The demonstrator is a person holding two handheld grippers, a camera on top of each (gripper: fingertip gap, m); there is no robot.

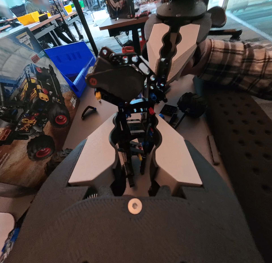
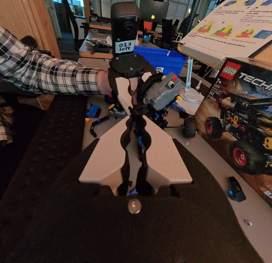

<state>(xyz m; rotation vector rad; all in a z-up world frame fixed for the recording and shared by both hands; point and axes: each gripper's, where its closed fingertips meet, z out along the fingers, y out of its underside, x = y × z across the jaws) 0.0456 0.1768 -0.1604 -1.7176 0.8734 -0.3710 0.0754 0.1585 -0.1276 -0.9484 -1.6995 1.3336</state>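
Note:
A half-built black toy chassis, with a grey motor block [image 1: 117, 82] at its upper end, is held above the table between both grippers. My left gripper [image 1: 135, 117] is shut on the chassis's lower frame, which shows between its white fingers [image 1: 100, 157]. My right gripper [image 1: 164, 61] comes in from the far side and is shut on a thin black beam of the same chassis. In the right wrist view, my right gripper [image 2: 136, 119] pinches that beam, the grey block [image 2: 161, 91] sits just beyond it, and the left gripper [image 2: 132, 100] faces it with a camera on top.
A toy truck box [image 1: 29, 94] [image 2: 235, 116] stands beside the work spot, with a blue bin [image 1: 70, 61] [image 2: 160, 60] behind. A black wheel on an axle [image 1: 191, 104] [image 2: 189, 127] and small loose parts [image 2: 94, 110] lie on the grey table. A black perforated mat [image 1: 235, 131] [image 2: 51, 131] borders it. A plaid sleeve [image 1: 235, 67] reaches in. My right fingertips sit around 5 centimeters from my left ones.

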